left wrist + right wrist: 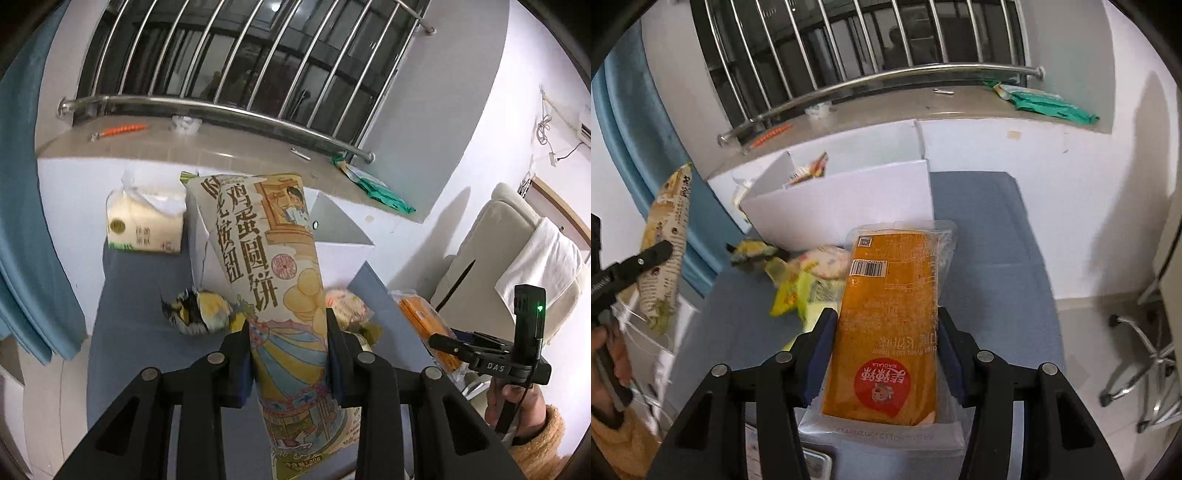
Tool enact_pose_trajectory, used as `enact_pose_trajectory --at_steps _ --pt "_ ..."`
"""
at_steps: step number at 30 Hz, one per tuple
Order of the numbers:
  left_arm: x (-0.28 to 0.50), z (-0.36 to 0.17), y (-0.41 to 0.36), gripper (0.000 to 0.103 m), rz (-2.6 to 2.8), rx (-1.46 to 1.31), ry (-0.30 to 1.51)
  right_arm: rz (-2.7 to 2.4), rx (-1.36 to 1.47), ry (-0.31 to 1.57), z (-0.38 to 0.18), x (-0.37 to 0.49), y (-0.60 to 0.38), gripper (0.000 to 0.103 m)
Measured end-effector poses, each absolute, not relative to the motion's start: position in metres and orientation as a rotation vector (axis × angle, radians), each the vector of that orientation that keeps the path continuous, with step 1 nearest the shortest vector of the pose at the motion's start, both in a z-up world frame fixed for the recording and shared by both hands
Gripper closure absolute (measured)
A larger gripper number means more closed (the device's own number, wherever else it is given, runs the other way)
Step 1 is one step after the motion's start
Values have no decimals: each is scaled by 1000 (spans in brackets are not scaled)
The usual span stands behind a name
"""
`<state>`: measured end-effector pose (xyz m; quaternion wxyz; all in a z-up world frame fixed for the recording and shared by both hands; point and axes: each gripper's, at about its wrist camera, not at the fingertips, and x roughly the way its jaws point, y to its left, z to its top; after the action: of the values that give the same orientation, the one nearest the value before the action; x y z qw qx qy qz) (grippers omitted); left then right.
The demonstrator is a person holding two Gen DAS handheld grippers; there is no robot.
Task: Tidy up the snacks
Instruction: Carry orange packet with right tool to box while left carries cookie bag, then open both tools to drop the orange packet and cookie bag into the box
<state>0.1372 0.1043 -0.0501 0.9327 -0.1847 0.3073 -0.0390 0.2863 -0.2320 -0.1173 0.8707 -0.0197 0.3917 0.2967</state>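
My left gripper point(289, 328) is shut on a tall beige egg-biscuit bag point(266, 251) and holds it upright above the blue table. It also shows in the right wrist view point(665, 240). My right gripper point(886, 325) is shut on a flat orange snack pack point(894, 306) in clear wrap, held over the table; it also shows in the left wrist view point(424, 317). A white open box point(849, 206) stands behind, with a snack inside point(812, 170). Loose snacks lie in front of it: a yellow-black bag point(199, 310), a yellow-green bag point(790, 291), a pale round-cake bag point(823, 262).
A tissue pack point(146, 225) stands at the table's back left. A window ledge point(886, 107) with a rail holds a green packet point(1049, 103) and small items. A blue curtain point(26, 221) hangs at left. A chair point(517, 251) stands at right.
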Motion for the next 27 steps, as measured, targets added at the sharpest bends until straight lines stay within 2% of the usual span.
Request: enact_pose_trajectory --at_steps 9,21,23,25,26,27 --pt "189 -27 116 68 -108 -372 627 664 -54 731 -81 310 -197 46" --pt "343 -19 143 65 -27 -239 764 711 -49 774 -50 437 -99 46" --pt "368 -28 149 55 -2 -229 811 688 -66 755 -50 456 -88 42" --pt "380 -31 158 0 37 -255 802 695 -68 763 -53 469 -82 18" --pt "382 -32 164 0 62 -269 795 677 -69 768 -55 475 -81 3" --pt "382 -35 169 0 72 -288 802 653 -77 763 -55 478 -80 0"
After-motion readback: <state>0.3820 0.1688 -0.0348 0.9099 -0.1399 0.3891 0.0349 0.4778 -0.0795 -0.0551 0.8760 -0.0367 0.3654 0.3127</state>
